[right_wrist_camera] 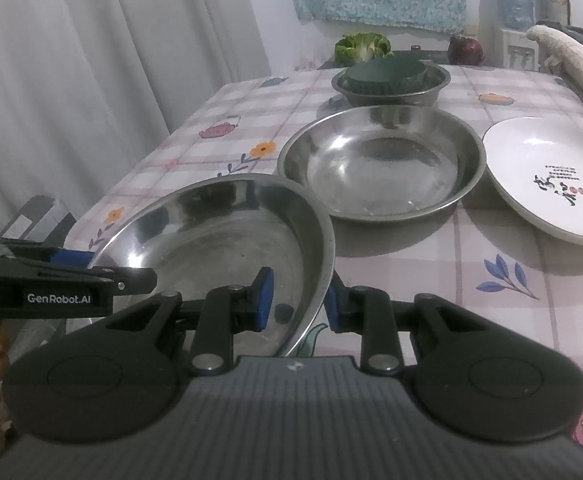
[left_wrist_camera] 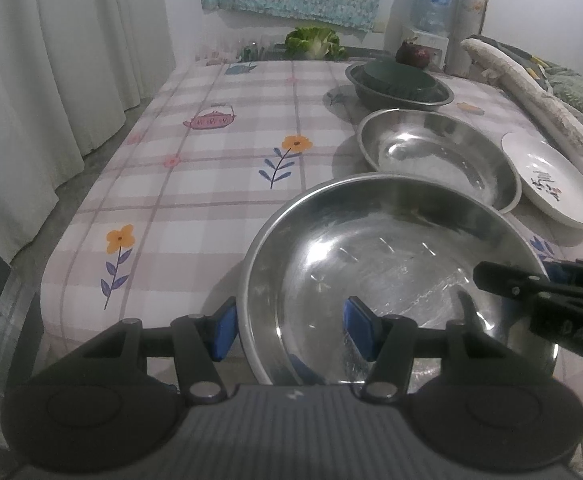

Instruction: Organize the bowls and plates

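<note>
A large steel bowl (left_wrist_camera: 391, 260) (right_wrist_camera: 219, 232) hangs tilted over the near end of the table. My right gripper (right_wrist_camera: 297, 302) (left_wrist_camera: 523, 274) is shut on its right rim. My left gripper (left_wrist_camera: 291, 330) (right_wrist_camera: 107, 268) is open and straddles the left rim, one pad beside the outer wall, the other inside and apart from the metal. Beyond lie a second steel bowl (left_wrist_camera: 431, 156) (right_wrist_camera: 379, 168) and a white plate (left_wrist_camera: 547, 176) (right_wrist_camera: 547, 168) with dark lettering. Farthest back, a third steel bowl (left_wrist_camera: 395, 98) (right_wrist_camera: 391, 96) holds an upturned dark green bowl (left_wrist_camera: 399, 74) (right_wrist_camera: 387, 74).
A checked flowered cloth (left_wrist_camera: 211, 184) covers the table. White curtains (left_wrist_camera: 51, 80) hang along the left side. A cabbage (left_wrist_camera: 313, 42), a red onion (right_wrist_camera: 465, 50) and a water dispenser (left_wrist_camera: 431, 12) stand at the far end. Rolled fabric (left_wrist_camera: 531, 80) lies along the right edge.
</note>
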`<action>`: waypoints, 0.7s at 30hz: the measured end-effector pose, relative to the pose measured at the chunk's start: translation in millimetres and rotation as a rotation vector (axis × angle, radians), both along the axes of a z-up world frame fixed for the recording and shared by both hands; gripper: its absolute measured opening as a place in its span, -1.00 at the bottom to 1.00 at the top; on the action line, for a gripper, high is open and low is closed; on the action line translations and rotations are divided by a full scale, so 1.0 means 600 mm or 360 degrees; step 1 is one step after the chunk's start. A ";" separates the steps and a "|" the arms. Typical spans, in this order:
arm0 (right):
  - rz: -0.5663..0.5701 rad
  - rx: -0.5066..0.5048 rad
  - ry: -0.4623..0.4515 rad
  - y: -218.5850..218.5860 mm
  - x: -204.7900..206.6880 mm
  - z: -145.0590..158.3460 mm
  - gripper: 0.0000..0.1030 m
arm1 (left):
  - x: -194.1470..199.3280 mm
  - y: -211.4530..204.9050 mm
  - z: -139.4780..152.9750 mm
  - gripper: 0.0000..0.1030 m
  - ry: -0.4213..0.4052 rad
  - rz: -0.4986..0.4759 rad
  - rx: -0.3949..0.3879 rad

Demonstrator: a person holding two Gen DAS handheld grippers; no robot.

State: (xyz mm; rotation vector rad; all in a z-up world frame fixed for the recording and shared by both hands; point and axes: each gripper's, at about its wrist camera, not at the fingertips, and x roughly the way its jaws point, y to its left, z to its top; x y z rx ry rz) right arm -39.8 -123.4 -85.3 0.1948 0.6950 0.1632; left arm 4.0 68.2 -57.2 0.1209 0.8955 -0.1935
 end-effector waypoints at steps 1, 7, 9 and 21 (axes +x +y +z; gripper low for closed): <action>-0.0005 0.0004 -0.0005 -0.002 -0.001 0.001 -0.50 | -0.001 -0.003 0.002 0.11 -0.0008 -0.0004 0.0004; -0.0052 0.0033 -0.0032 -0.023 -0.007 0.011 -0.50 | 0.005 -0.030 0.017 0.12 -0.0052 -0.0049 0.0013; -0.0081 0.0042 -0.0041 -0.035 -0.008 0.015 -0.50 | 0.012 -0.046 0.022 0.11 -0.0068 -0.0079 0.0021; -0.0312 0.0089 -0.0038 -0.128 0.006 0.027 -0.47 | 0.084 -0.156 0.034 0.12 -0.0134 -0.0250 0.0022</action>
